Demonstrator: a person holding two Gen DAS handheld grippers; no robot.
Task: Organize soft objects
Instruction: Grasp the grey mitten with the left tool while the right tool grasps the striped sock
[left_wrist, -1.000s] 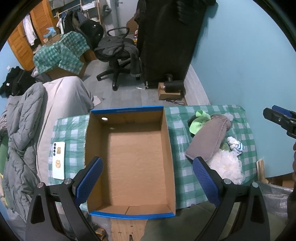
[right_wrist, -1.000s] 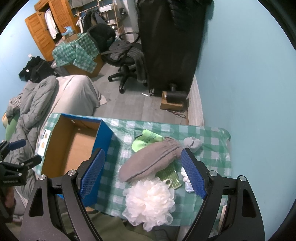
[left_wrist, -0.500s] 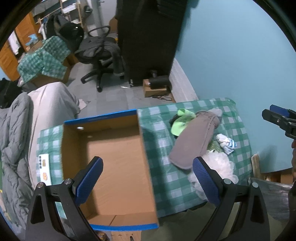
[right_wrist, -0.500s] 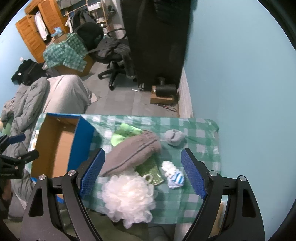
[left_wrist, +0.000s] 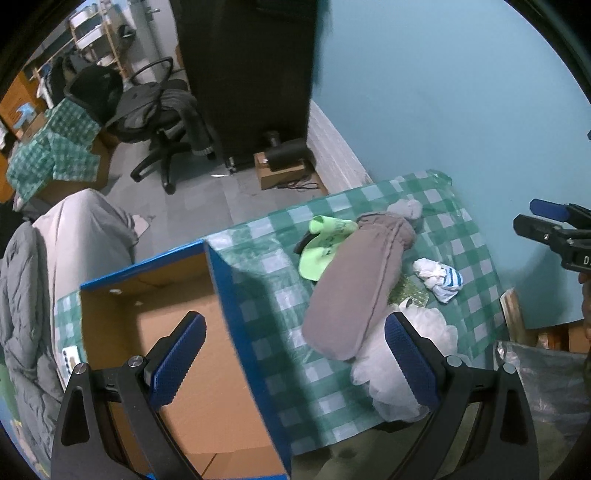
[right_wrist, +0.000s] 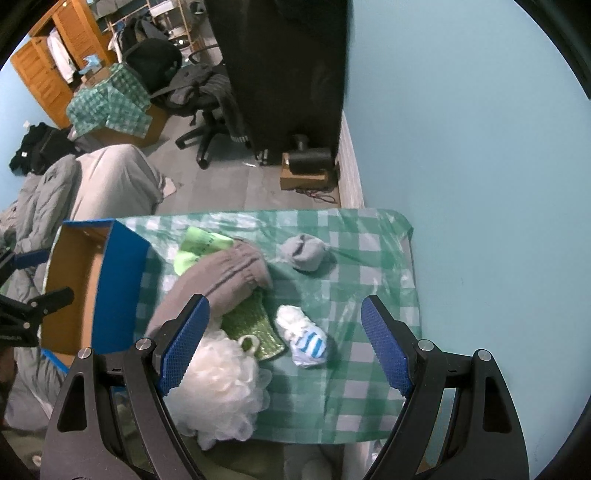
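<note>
A blue-edged cardboard box (left_wrist: 177, 332) (right_wrist: 122, 280) sits empty on a green checked table (right_wrist: 369, 266). Right of it lie a grey rolled garment (left_wrist: 362, 280) (right_wrist: 221, 273), a lime sock (left_wrist: 325, 243) (right_wrist: 199, 243), a grey balled sock (right_wrist: 304, 251), a white and blue striped sock (left_wrist: 439, 277) (right_wrist: 304, 336), a green scrubber (right_wrist: 255, 328) and a white mesh pouf (left_wrist: 399, 373) (right_wrist: 221, 384). My left gripper (left_wrist: 295, 365) is open and empty above the box's right wall. My right gripper (right_wrist: 284, 347) is open and empty above the striped sock.
A phone (left_wrist: 70, 360) lies on the table left of the box. A teal wall (right_wrist: 461, 147) runs along the right. Beyond the table are an office chair (right_wrist: 207, 96), a black cabinet (right_wrist: 288, 74) and a grey duvet (left_wrist: 22, 295) at left.
Both grippers have swung to the right: the box has slid left in both views and the soft objects now sit nearer the middle. Both stay open and empty.
</note>
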